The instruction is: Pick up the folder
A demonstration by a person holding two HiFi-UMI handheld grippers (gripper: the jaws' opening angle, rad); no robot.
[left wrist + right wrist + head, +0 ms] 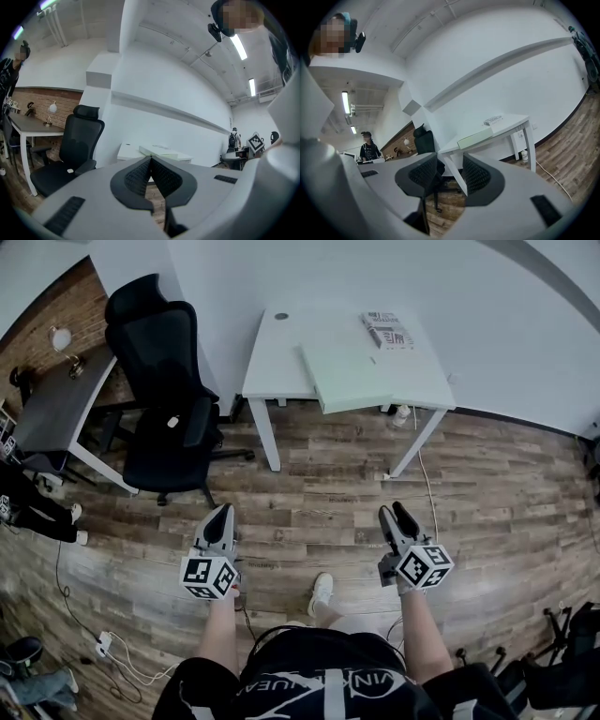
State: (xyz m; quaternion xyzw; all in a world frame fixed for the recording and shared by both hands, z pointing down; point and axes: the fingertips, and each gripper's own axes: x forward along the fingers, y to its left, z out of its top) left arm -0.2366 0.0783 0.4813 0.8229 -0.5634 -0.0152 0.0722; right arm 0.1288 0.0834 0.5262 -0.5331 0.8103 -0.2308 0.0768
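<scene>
On the white desk [281, 352] by the wall lies the pale green folder [349, 379], flat, and its near edge reaches over the desk's front edge. A small printed item [387, 329] lies behind it, near but apart. Both grippers are low over the wooden floor [487, 484], well apart from the desk, and point toward it. The left gripper [151, 161] has its jaws pressed together with nothing between them. The right gripper [450, 161] has its jaws spread, and nothing is held there. A black office chair [164, 418] stands to the left of the desk.
</scene>
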